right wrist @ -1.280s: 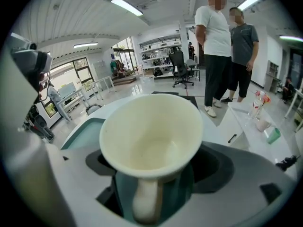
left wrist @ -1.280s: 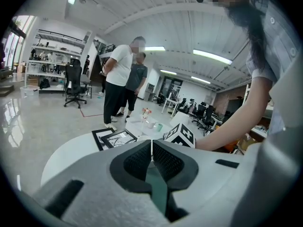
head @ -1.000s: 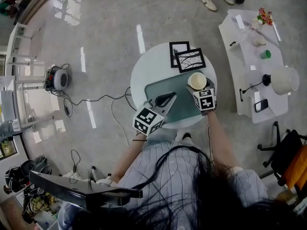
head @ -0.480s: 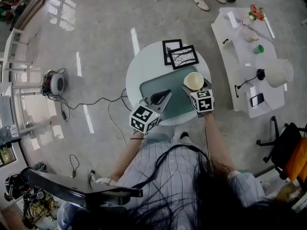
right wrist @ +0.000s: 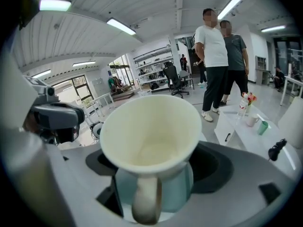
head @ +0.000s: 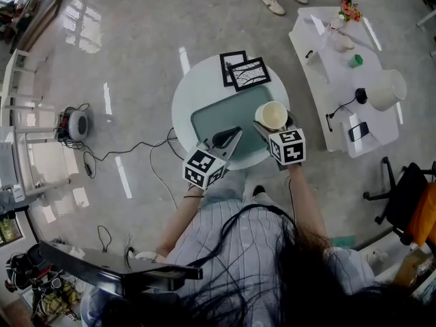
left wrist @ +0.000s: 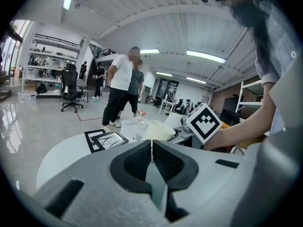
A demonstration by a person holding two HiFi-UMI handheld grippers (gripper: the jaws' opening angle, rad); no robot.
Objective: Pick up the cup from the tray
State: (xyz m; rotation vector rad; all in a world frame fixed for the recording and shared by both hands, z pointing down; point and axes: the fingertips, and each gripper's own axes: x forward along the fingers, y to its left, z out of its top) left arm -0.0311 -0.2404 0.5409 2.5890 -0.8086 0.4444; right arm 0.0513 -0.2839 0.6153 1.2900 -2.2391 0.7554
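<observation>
Cream ceramic cup [head: 272, 116] is gripped in the right claw [right wrist: 151, 174] and is seen larger than a second ago, so judged lifted off the grey-green rectangular tray [head: 218, 118] on the round white desk [head: 187, 97], pick-up nearly done; left claw [left wrist: 151, 148] is closed on nothing.

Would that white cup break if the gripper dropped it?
Probably. The cup looks like stiff, glazed ceramic, so it could crack on the hard floor. Its smooth sides may be slippery. It looks empty, so likely fairly light.
</observation>
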